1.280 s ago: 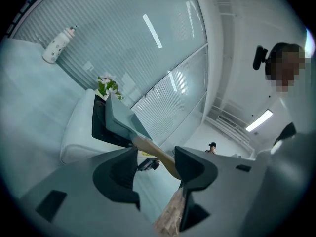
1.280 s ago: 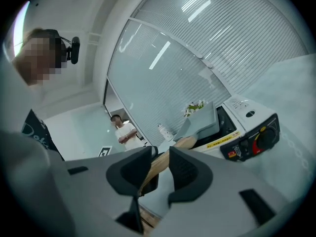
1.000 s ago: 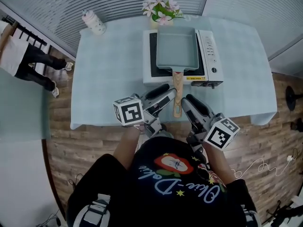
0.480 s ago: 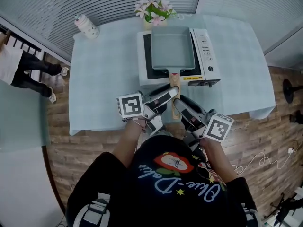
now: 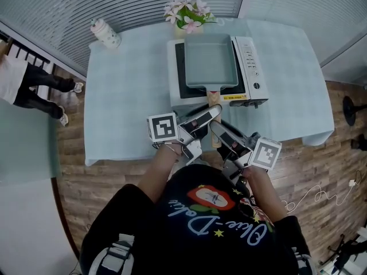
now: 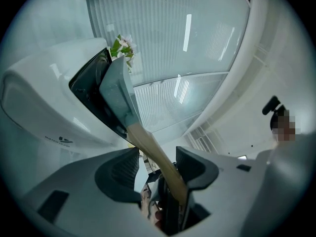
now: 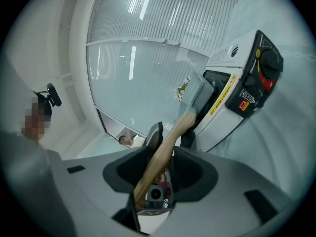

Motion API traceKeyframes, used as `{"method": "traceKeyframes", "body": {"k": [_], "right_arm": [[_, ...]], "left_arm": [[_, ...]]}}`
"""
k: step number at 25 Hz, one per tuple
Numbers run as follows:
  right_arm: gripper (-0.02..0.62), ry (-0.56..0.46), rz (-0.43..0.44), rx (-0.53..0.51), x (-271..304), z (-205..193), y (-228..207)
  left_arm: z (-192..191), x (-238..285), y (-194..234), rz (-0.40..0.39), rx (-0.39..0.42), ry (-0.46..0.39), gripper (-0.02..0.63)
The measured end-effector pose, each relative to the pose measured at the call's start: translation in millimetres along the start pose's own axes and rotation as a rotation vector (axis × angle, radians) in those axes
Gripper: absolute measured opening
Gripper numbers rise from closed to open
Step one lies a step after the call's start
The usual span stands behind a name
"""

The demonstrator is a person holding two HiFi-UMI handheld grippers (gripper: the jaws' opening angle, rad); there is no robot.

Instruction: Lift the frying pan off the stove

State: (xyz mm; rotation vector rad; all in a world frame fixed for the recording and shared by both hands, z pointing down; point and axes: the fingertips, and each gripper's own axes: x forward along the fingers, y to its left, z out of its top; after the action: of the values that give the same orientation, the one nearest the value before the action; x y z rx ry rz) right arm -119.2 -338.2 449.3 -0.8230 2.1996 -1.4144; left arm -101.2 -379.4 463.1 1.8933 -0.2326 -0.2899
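The pale grey-blue rectangular frying pan sits flat and empty on the white portable stove, so the lift has not begun. Its wooden handle runs between the jaws of both claws. The left claw stands apart around it, and the right claw has just been closing but is not yet clamped. Pink-and-white flowers stand behind on the blue-clothed tabletop.

A table draped in a pale blue checked cloth stands on a brown wood-plank floor. Behind it, ribbed pale grey wall panels run across the room. The light is soft and even.
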Motion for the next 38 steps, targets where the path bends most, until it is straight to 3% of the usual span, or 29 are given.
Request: {"method": "traceKeyframes", "body": {"k": [5, 14, 20, 30, 38], "right_arm": [[0.146, 0.012, 0.021, 0.053, 0, 0, -4], [0.133, 0.036, 0.061, 0.132, -2, 1, -2], [0.126, 0.082, 0.092, 0.224, -7, -1, -5], [0.126, 0.127, 0.134, 0.241, -13, 3, 1], [0.127, 0.151, 0.143, 0.187, -21, 9, 7]], "left_arm": [[-1, 2, -1, -0.024, -0.067, -0.015, 0.202], [-3, 3, -3, -0.029, -0.106, -0.064, 0.183], [-7, 7, -4, -0.004, -0.09, -0.089, 0.181], [-7, 10, -13, 0.029, -0.072, -0.139, 0.179], [-9, 16, -17, 0.026, -0.033, -0.148, 0.179]]}}
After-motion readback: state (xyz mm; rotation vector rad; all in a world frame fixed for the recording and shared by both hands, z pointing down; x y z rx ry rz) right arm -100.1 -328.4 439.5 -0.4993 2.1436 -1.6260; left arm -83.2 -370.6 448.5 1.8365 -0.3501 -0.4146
